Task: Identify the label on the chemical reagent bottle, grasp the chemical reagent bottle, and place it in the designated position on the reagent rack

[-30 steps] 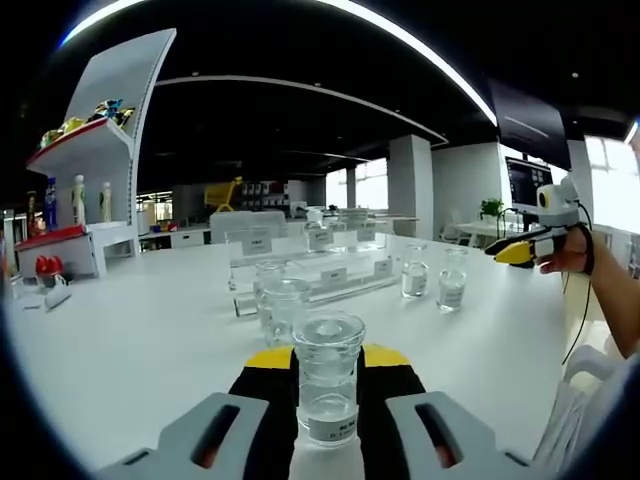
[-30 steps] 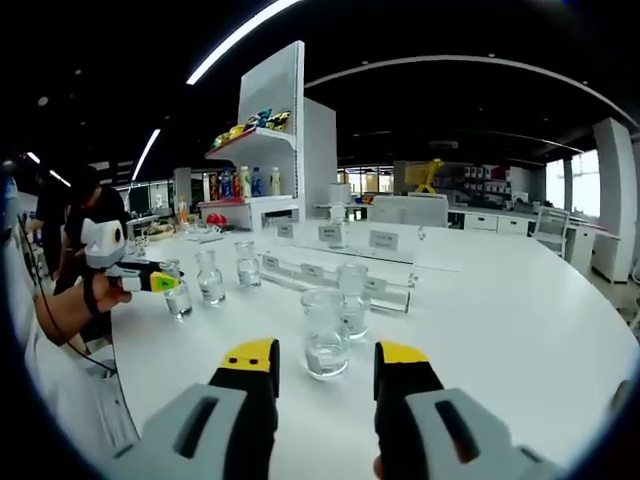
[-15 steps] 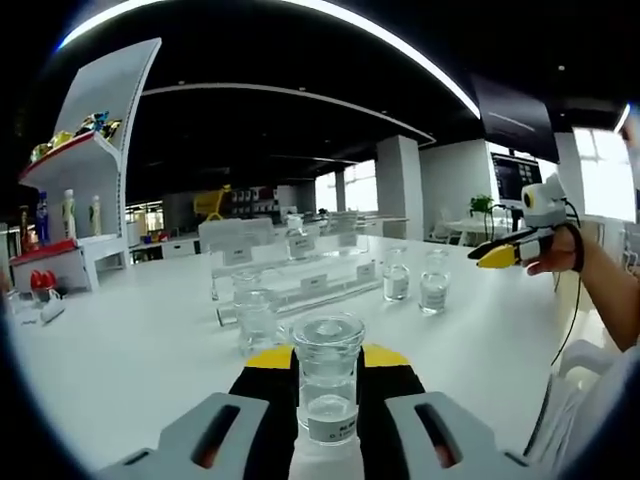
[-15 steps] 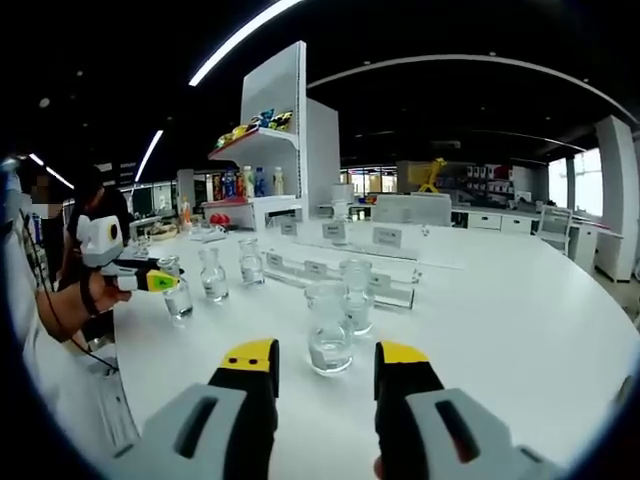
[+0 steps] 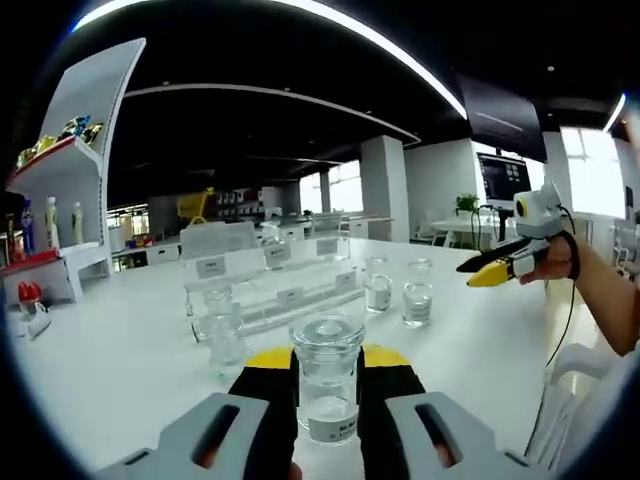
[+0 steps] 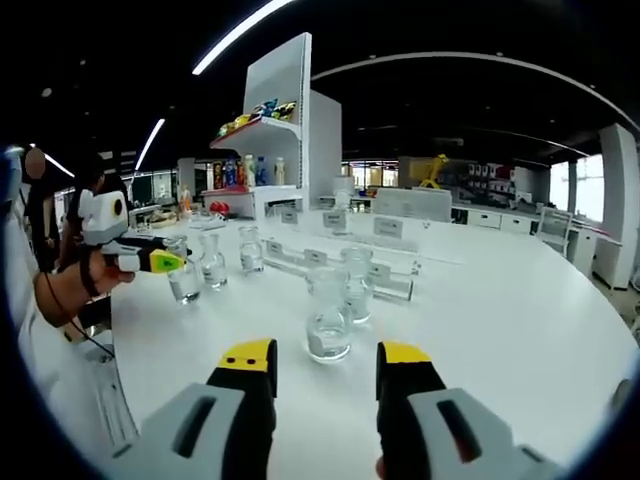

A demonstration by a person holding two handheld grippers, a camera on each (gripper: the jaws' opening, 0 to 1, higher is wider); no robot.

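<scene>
My left gripper [image 5: 327, 362] is shut on a clear glass reagent bottle [image 5: 327, 395] with a small white label low on its front. From the right gripper view, that same left gripper [image 6: 172, 264] is at the left, holding the bottle [image 6: 184, 282] just above the white table. A clear tiered reagent rack [image 5: 290, 292] with label cards stands further back on the table [image 6: 330, 262]. My right gripper [image 6: 325, 362] is open, with another glass bottle [image 6: 327, 320] standing a short way beyond its jaws. In the left gripper view, the right gripper [image 5: 497, 270] hovers at the right.
Loose glass bottles stand on the round white table [image 6: 520, 320]: two [image 5: 377, 290] [image 5: 417, 302] right of the rack, one [image 5: 225, 335] near it, and a further bottle [image 6: 357, 283]. A white shelf unit [image 6: 280, 120] with coloured bottles rises behind. A person's hand [image 6: 70, 290] is at the table's edge.
My left gripper has lifted slightly with the bottle and its view has swung, so the rack sits further left. The right gripper stays open, its view barely shifted.
</scene>
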